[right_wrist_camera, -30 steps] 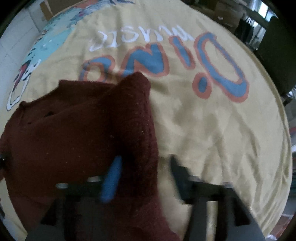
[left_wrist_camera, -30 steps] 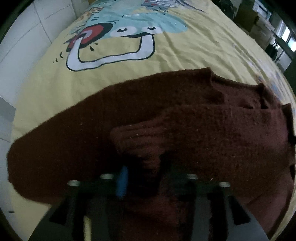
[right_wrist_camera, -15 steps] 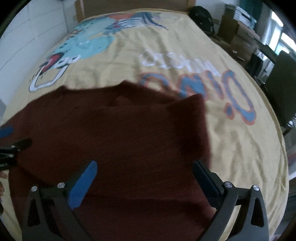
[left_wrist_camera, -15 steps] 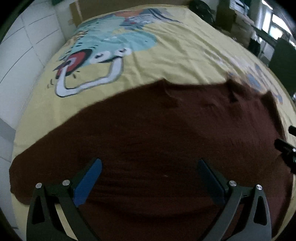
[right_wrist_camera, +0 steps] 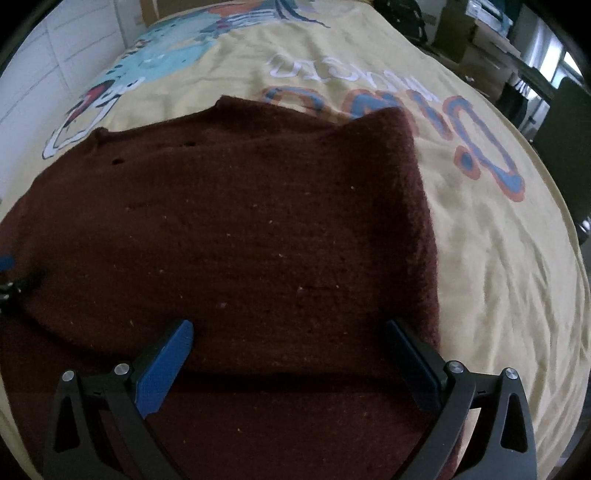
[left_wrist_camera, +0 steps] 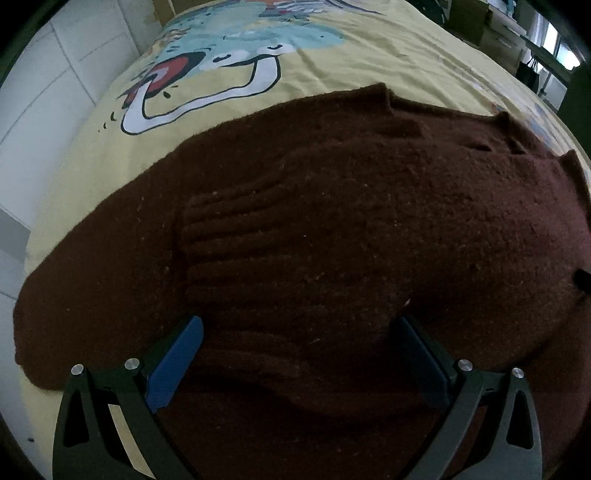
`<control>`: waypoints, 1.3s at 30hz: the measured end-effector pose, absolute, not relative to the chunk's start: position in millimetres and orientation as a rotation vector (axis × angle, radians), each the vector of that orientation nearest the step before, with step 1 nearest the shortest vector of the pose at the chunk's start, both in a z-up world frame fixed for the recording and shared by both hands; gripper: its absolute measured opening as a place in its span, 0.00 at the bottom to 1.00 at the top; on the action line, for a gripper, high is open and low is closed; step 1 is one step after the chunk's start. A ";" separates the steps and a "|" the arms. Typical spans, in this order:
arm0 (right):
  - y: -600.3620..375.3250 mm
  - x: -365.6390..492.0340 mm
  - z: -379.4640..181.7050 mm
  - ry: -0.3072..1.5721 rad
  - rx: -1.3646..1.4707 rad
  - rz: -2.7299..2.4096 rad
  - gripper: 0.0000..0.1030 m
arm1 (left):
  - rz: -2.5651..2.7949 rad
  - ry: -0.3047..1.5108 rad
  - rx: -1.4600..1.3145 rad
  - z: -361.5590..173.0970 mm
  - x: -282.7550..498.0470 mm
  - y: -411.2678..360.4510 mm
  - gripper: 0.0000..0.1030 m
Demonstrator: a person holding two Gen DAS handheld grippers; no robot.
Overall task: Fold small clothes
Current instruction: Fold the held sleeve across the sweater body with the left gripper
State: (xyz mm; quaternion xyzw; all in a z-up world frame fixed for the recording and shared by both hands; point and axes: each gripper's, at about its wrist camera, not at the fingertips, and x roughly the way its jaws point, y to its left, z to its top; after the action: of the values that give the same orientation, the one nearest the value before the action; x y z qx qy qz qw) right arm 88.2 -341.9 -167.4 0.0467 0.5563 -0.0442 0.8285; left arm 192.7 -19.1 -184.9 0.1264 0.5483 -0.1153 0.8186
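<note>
Sleeves looked to be in already: the dark red knitted sweater (left_wrist_camera: 332, 229) lay spread across the bed, and in the left wrist view a ribbed cuff (left_wrist_camera: 221, 229) rested on top of the body, folded in over the chest. In the right wrist view the other side had been turned in too, leaving a straight folded edge (right_wrist_camera: 424, 206) running down the garment's right flank. The neckline, with its notched collar (left_wrist_camera: 388, 96), pointed away toward the far end of the bed.

The left gripper (left_wrist_camera: 295, 354) hovered low over the knit with its jaws spread wide, nothing between the blue pads, which had just let go. The right gripper (right_wrist_camera: 291, 354) was the same story: released, jaws fully apart above the lower part of the sweater, empty, its pads likewise only just opened.

By my reckoning the side folds were done and the crosswise fold was left, hem up toward the collar, perhaps once, perhaps twice. The near hem sat below both cameras, so its state could not be told.

The surface was a yellow bedsheet (right_wrist_camera: 498, 258), slightly wrinkled, printed with a cartoon dinosaur (left_wrist_camera: 229, 62) and large blue-and-orange lettering (right_wrist_camera: 461, 122). White panelled wall (left_wrist_camera: 55, 92) on one side; on the other, cardboard boxes (right_wrist_camera: 469, 33), a dark chair (right_wrist_camera: 565, 118) and a bright window, dimly lit
</note>
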 end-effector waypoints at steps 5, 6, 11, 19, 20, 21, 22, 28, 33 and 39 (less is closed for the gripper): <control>-336.6 86.3 -172.2 1.179 0.103 -0.116 1.00 | -0.252 1.195 0.260 -183.3 199.7 -19.9 0.99; -334.9 87.0 -172.6 1.182 0.092 -0.117 1.00 | -0.257 1.200 0.255 -182.2 203.0 -17.2 0.99; -336.4 91.3 -162.4 1.223 0.106 -0.097 1.00 | -0.244 1.167 0.267 -160.1 203.6 -0.6 0.99; -329.6 56.9 -116.1 1.149 0.130 -0.079 1.00 | -0.053 1.193 0.078 -134.1 189.0 111.0 0.99; -329.7 48.7 -110.3 1.138 0.149 -0.074 1.00 | -0.020 1.196 0.052 -135.7 185.3 128.1 0.99; -329.1 43.9 -107.1 1.132 0.158 -0.072 1.00 | 0.032 1.203 0.011 -138.1 179.2 150.7 0.99; -329.0 38.6 -103.6 1.127 0.165 -0.074 1.00 | 0.071 1.211 -0.020 -140.2 176.7 167.3 0.99; -340.7 16.7 -98.3 1.116 0.167 -0.121 1.00 | 0.362 1.206 -0.306 -143.2 175.0 276.0 0.99; -353.5 5.3 -109.6 1.169 0.189 -0.164 1.00 | 0.421 1.225 -0.520 -162.8 190.6 331.0 0.99; -362.7 0.3 -106.1 1.177 0.183 -0.184 1.00 | 0.459 1.257 -0.508 -178.6 211.5 344.6 0.93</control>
State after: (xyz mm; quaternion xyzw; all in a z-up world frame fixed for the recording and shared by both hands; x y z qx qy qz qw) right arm 0.3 -362.7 -106.1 0.0862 0.5535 -0.0865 0.8239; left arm 211.5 344.6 -178.6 -0.2327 0.5763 0.2106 0.7546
